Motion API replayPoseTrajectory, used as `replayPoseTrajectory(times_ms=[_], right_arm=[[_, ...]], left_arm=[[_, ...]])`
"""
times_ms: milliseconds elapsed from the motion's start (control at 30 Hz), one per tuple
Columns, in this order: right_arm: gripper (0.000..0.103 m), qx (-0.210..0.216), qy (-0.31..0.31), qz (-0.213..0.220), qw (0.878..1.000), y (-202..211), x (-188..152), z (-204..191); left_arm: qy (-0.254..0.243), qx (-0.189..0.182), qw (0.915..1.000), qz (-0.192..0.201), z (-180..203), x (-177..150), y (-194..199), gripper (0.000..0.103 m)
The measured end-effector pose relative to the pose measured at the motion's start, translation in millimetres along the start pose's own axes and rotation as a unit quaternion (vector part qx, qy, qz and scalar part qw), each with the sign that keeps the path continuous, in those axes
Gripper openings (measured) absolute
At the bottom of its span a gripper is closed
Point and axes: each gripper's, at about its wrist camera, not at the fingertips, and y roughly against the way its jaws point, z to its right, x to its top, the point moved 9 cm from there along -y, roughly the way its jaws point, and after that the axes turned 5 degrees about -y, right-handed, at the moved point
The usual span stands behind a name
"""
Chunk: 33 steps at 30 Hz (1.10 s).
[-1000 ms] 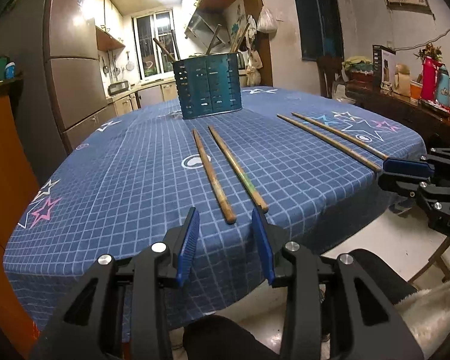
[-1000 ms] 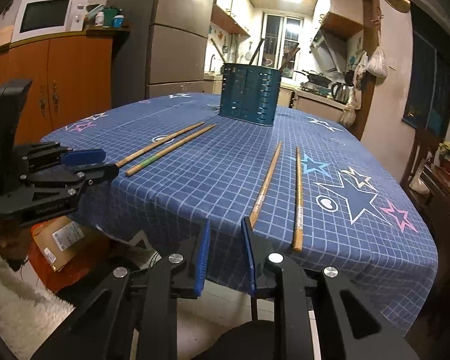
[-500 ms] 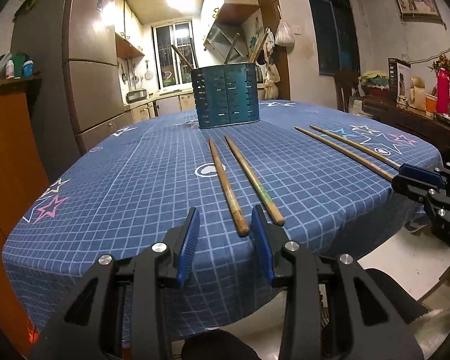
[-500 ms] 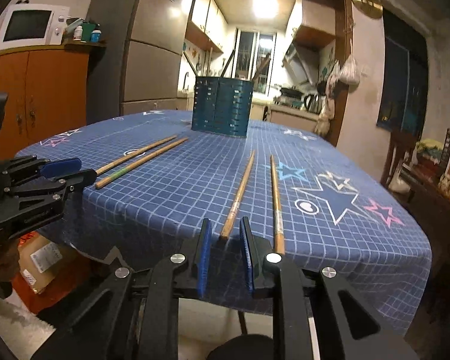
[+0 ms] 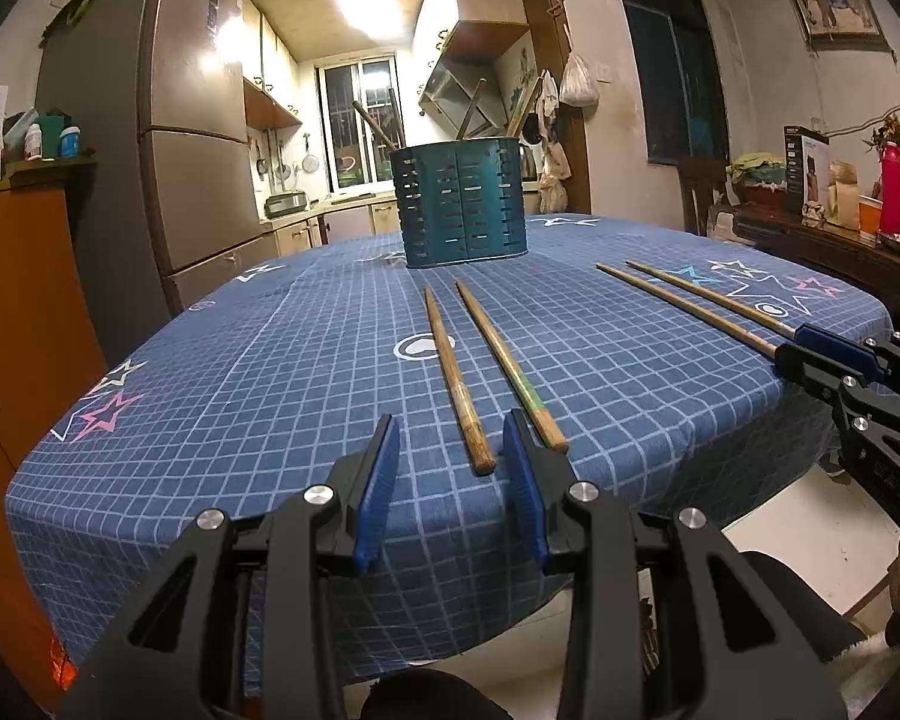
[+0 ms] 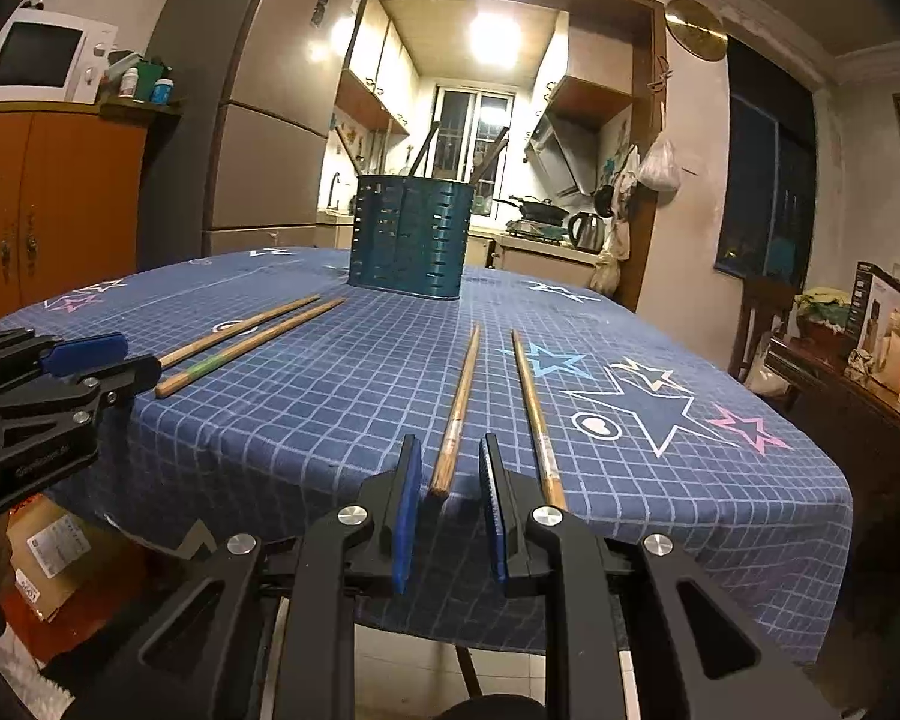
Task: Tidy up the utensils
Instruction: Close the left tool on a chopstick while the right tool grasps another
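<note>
At twelve o'clock from both of your grippers, far across the table, the teal holder stands upright on the blue checked cloth, with a few dark handles leaning out of its top.

Your left gripper hangs at the near table edge with its jaws wide apart and nothing between them. The butt of the left chopstick of the near pair lies in the gap between the blue pads, not touching either; its partner with the green band ends just past the right pad at one o'clock. Both run away toward the holder.

Your right gripper sits at the same edge, jaws parted more narrowly and holding nothing. One chopstick's thick end lies between its pads; you cannot tell whether it touches them. The second chopstick lies just outside the right pad, at one o'clock, partly hidden by the finger.

From the right wrist view, the left gripper shows at nine o'clock, beside the other pair.
</note>
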Motion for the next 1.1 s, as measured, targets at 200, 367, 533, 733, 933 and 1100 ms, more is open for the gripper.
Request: replayPoseTrajectory(times_ms=[200, 367, 533, 733, 933, 1100], right_arm=[[0.021, -0.011, 0.0, -0.005, 1.0, -4, 1, -2], [0.021, -0.014, -0.004, -0.013, 1.0, -8, 2, -1], [0.021, -0.02, -0.001, -0.014, 1.0, -9, 1, -1], [0.021, -0.018, -0.01, -0.03, 0.999, -12, 2, -1], [0.021, -0.019, -0.017, -0.042, 0.999, -10, 2, 0], [0.021, -0.022, -0.011, -0.043, 0.999, -9, 0, -1]], left_arm=[[0.004, -0.005, 1.0, -0.005, 3, 0, 0, 0.026], [-0.003, -0.008, 1.0, -0.005, 5, 1, 0, 0.021], [-0.001, -0.007, 1.0, -0.005, 4, 1, -1, 0.021], [-0.005, -0.009, 0.9999, -0.009, 7, 2, 0, 0.016], [0.0, -0.013, 0.9997, -0.023, 6, 4, -1, 0.015], [-0.005, -0.007, 0.9996, -0.028, 7, 6, -2, 0.015]])
